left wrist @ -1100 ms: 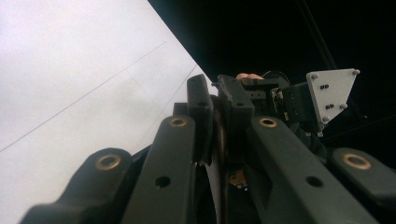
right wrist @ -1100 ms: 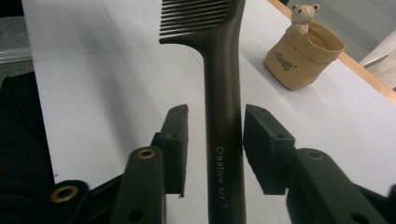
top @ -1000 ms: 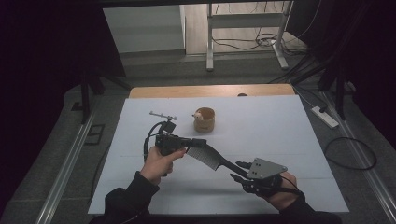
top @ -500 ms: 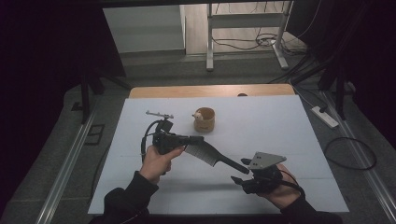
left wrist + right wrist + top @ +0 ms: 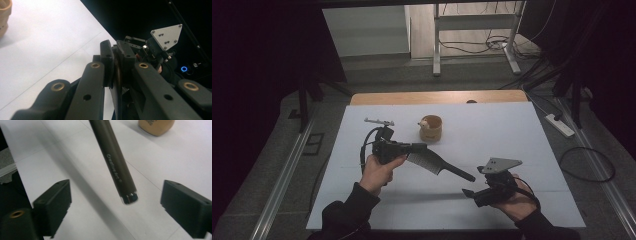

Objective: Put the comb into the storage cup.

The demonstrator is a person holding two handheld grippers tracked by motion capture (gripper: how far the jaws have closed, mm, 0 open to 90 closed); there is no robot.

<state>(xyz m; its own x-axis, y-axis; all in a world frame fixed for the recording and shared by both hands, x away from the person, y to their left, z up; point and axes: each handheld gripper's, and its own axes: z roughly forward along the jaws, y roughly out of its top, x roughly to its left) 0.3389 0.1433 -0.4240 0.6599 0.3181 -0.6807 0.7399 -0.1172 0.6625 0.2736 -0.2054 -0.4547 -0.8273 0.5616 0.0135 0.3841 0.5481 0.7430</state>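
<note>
My left gripper (image 5: 412,148) is clamped tight on the head end of a black hairbrush (image 5: 437,165), which it holds up off the white table (image 5: 512,135) with the handle (image 5: 113,160) slanting down toward my right gripper (image 5: 468,192). In the left gripper view the jaws are pinched together on the thin edge of the brush, with the right gripper and its grey plate (image 5: 167,37) beyond them. The right gripper's jaws have just been opening and now stand wide — in its own view the handle's end hangs in the gap between them, touching neither pad, so this side has hold of nothing. I judge the brush to be light, stiff plastic, with a smooth round handle that could slip or roll in flat pads, and bristles (image 5: 424,161) that would give under pressure, so a grip there would be spongy. The best place to take it looks like the straight handle a little above the shiny cap (image 5: 129,198), squeezed squarely across. There is small pale lettering along the handle; it seems to begin "Creative", but the rest is too blurred for me to read. A tan wooden cup (image 5: 430,128) stands farther back on the table, well apart from the brush — its face carries a mark I cannot make out.
</note>
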